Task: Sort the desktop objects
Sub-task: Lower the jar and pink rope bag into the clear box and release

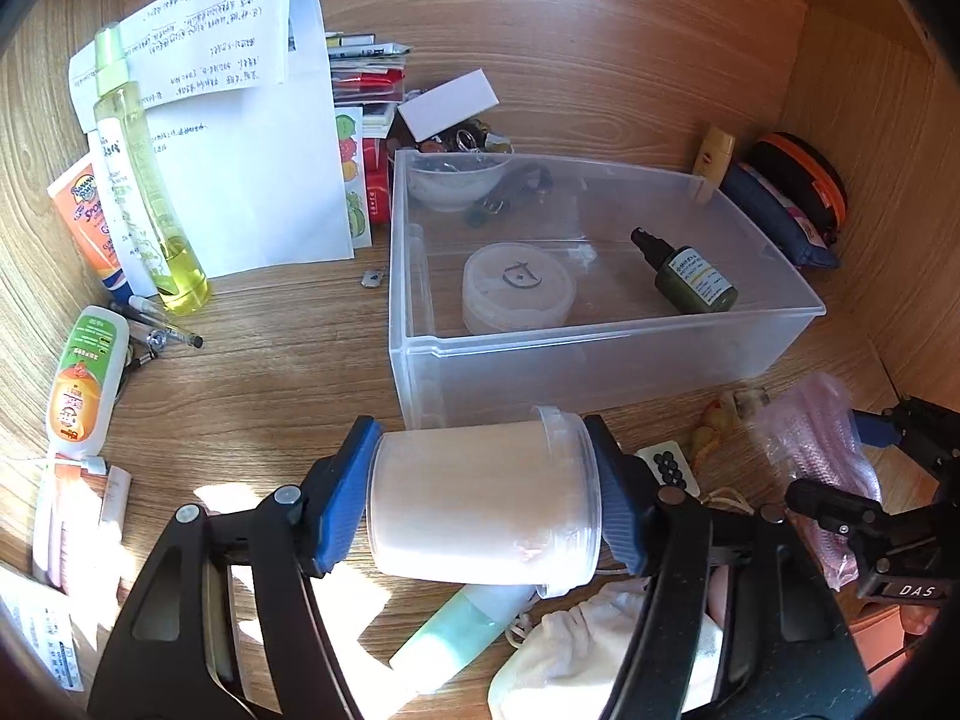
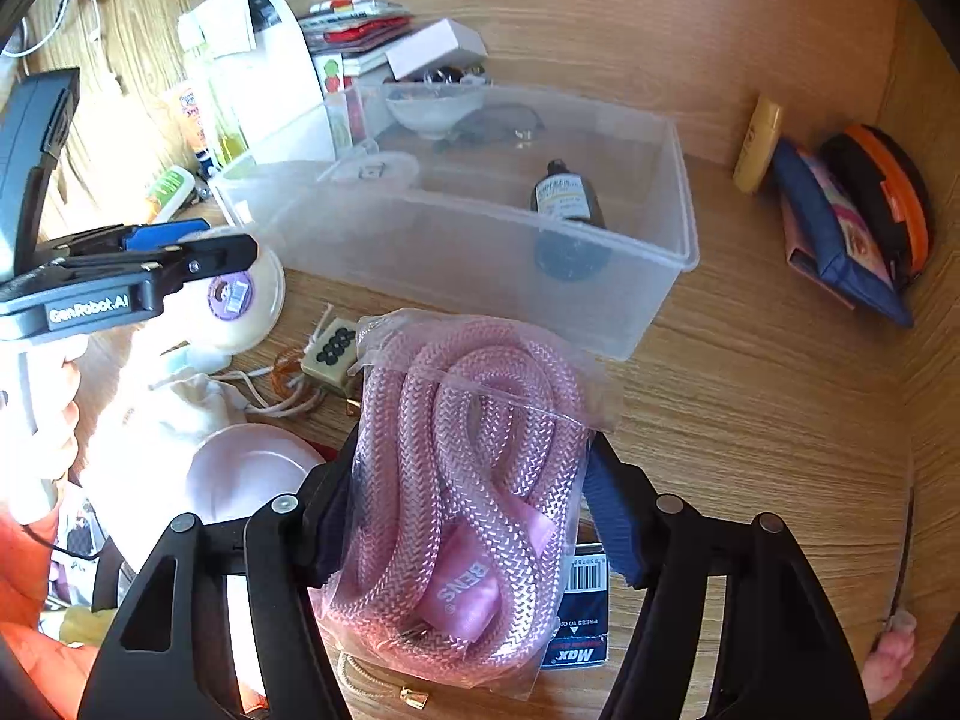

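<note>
A white jar (image 1: 480,504) is clamped in the left gripper (image 1: 486,498), a bagged pink rope (image 2: 468,480) in the right gripper (image 2: 468,516), both near the clear plastic bin (image 1: 600,354).

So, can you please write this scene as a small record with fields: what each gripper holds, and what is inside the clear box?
left gripper: shut on white jar, held sideways
right gripper: shut on bagged pink rope
clear box: on the desk, open top
box contents: round lidded tub, dark spray bottle
</note>
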The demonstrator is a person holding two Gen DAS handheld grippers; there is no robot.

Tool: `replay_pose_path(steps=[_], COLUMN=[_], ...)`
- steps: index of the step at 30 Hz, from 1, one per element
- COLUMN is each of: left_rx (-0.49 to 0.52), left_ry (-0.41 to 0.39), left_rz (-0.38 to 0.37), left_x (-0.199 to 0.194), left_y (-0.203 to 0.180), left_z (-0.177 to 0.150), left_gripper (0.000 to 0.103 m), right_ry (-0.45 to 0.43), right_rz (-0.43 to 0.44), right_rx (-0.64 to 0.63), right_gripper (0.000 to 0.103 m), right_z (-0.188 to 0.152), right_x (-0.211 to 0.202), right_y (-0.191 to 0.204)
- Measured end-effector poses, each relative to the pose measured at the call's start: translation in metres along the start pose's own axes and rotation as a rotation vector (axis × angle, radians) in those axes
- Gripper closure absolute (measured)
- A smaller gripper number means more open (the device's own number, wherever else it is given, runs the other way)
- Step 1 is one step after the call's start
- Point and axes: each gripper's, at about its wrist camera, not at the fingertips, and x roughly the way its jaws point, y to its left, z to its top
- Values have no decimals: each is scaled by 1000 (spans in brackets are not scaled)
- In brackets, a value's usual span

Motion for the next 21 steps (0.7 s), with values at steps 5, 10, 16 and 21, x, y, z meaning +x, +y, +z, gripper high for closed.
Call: replay_pose_path(steps=[5,10,16,21], left_rx=[-6,-1,1,-5], left_ry=[-35,-82,-144,-181], left_rz=[1,-4,-14,-28], left_x=[-14,-32,-47,-52], left_y=[1,-1,-5,-8], left_z=[2,7,22,38], left_gripper=[37,37,37,37], right_ry=[-55,-111,-187,-223], right_rz=[0,-9,-22,-18], right_rx=[17,32,36,32], right_gripper=[40,40,40,40], right_z=[8,23,41,58], right_x=[-17,-28,-45,-47], right_y=[-1,-1,-3,-3])
